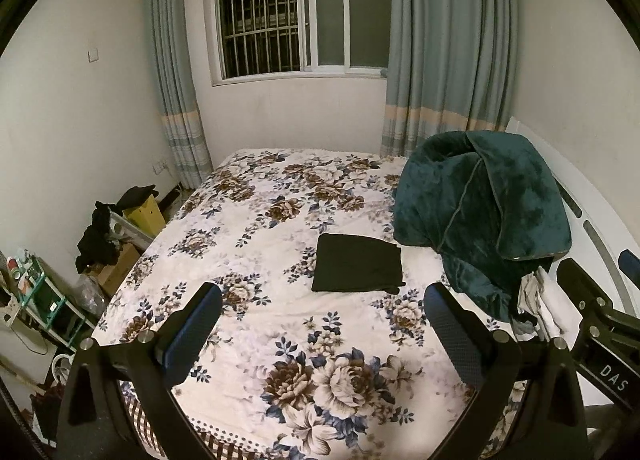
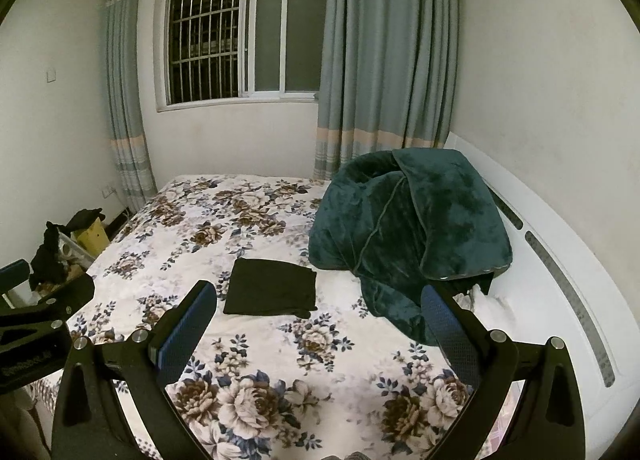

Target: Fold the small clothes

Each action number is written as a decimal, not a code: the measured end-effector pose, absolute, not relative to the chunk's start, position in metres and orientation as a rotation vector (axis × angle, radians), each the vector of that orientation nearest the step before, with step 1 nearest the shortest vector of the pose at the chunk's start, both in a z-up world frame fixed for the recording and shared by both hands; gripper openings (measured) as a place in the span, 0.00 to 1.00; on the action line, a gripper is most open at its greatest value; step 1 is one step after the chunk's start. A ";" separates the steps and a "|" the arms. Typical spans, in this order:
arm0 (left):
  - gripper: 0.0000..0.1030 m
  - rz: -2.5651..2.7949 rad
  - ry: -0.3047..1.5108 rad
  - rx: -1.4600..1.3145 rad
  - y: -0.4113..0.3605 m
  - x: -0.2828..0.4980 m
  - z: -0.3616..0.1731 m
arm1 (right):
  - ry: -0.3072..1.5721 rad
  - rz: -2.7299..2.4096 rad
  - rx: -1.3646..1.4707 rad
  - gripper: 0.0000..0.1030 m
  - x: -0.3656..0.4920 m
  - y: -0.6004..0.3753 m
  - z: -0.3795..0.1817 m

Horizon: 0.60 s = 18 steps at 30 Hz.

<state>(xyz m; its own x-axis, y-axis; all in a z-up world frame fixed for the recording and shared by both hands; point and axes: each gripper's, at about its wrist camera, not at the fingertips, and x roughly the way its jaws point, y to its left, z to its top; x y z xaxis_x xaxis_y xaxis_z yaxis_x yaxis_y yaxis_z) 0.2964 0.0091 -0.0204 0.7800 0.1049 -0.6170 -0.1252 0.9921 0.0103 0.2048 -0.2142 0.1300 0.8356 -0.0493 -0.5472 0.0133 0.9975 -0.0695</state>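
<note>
Starting at nine o'clock in my left wrist view, I see a green wire shelf (image 1: 44,300) of small clutter against the wall, and just past it dark clothes (image 1: 98,236) draped over cardboard boxes beside a yellow box (image 1: 146,213) on the floor. My left tool (image 1: 320,324) hangs over the near end of the bed (image 1: 256,211), its blue-padded fingers (image 1: 192,332) spread wide with nothing between them. Through that gap, at about twelve o'clock from the tool, the folded black garment (image 1: 357,268) lies flat as a neat rectangle on the floral bedspread, apart from both tools. Behind it the barred window (image 1: 300,7) sits between grey-blue curtains (image 1: 448,43). At two o'clock from the garment a dark teal plush blanket (image 1: 480,211) is heaped near the white headboard (image 1: 600,244), its near edge just beside the garment's right corner, and some pale cloth (image 1: 540,300) shows beneath it. At the far right edge I see part of the other tool's black frame. In the right wrist view, my right tool (image 2: 320,324) is likewise wide open and empty above the bedspread, with the black garment (image 2: 272,287) at eleven o'clock from it and the teal blanket (image 2: 412,227) at one o'clock.
</note>
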 end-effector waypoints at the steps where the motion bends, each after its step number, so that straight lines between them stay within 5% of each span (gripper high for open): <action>1: 1.00 0.123 0.666 -0.031 0.010 0.296 -0.019 | 0.581 -0.032 -0.061 1.00 0.205 -0.214 0.130; 18: 1.00 0.122 0.656 -0.021 0.010 0.292 -0.013 | 0.574 -0.030 -0.059 1.00 0.215 -0.210 0.132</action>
